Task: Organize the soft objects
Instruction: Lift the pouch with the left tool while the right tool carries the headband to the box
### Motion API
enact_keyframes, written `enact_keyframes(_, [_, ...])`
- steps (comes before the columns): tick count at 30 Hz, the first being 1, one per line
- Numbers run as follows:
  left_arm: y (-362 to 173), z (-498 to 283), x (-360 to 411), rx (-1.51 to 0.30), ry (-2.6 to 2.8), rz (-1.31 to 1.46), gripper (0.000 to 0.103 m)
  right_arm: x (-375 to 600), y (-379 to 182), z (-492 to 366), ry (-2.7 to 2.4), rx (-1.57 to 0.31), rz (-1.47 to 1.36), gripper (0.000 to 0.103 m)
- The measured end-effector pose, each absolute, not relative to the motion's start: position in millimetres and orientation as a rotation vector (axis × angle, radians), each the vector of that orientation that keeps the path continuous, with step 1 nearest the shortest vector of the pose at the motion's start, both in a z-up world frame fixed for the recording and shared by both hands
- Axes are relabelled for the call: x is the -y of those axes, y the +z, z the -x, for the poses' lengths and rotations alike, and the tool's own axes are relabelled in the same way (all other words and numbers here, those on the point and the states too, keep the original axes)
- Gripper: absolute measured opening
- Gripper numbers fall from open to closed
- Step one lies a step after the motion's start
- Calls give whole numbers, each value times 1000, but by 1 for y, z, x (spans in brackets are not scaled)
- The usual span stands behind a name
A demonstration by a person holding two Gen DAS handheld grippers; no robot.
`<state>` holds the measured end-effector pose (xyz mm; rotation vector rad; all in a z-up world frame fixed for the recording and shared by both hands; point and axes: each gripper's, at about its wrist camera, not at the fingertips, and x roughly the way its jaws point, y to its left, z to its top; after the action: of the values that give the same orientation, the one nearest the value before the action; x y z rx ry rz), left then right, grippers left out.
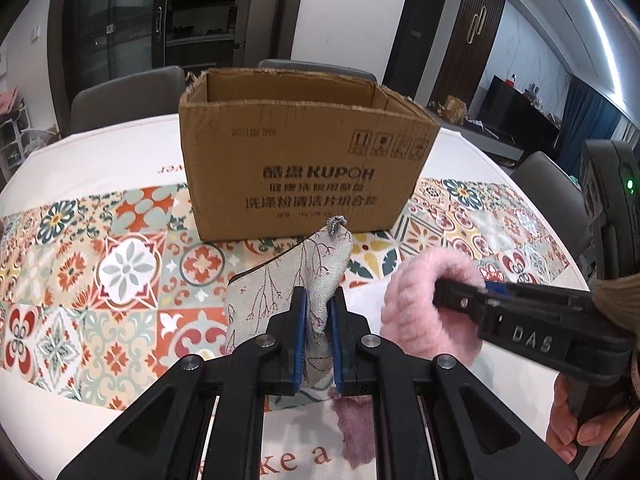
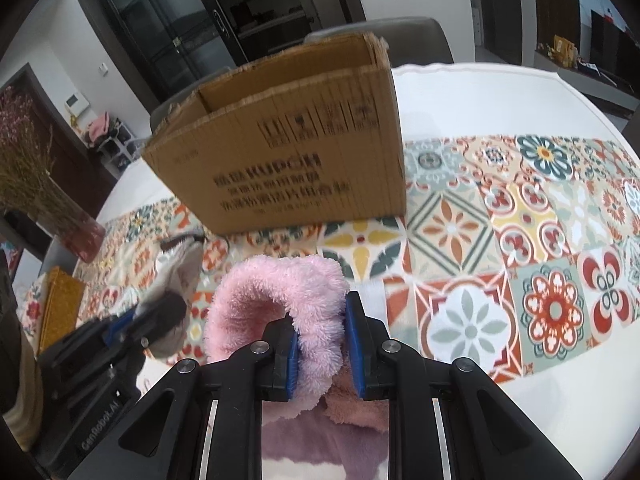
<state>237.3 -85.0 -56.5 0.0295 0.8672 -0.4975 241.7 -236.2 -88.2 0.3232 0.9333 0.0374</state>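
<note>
Currently my left gripper clamps the floral fabric pouch, my right gripper the pink plush scrunchie; either could snag the far cardboard box rim.

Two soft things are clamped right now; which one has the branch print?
The beige fabric pouch in the left tongs: flat woven cloth with red twig print. The right tongs hold a plain pink fluffy piece.

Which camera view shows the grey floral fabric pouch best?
The left wrist view: the grey floral fabric pouch is sharp and central, clamped in the left tool. The right wrist view shows it only blurred at the left edge.
</note>
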Motion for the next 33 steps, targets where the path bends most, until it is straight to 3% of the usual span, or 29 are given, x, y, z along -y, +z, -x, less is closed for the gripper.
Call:
enact_keyframes(12, [-80,-203,89,-916,-533,-45,13,231,-127,-205,41,-1099,-272,23])
enact_keyframes(19, [-92,-196,85,-962,-532,-29,13,229,-134,-192,24,-1104,-246,24])
enact_keyframes(24, [-91,-196,85,-957,-530,-31,13,228,-137,-191,11,-1100,-222,32])
enact_keyframes(33, [-89,-194,86,-952,-538,-21,13,228,-121,-185,-21,-1016,-170,32])
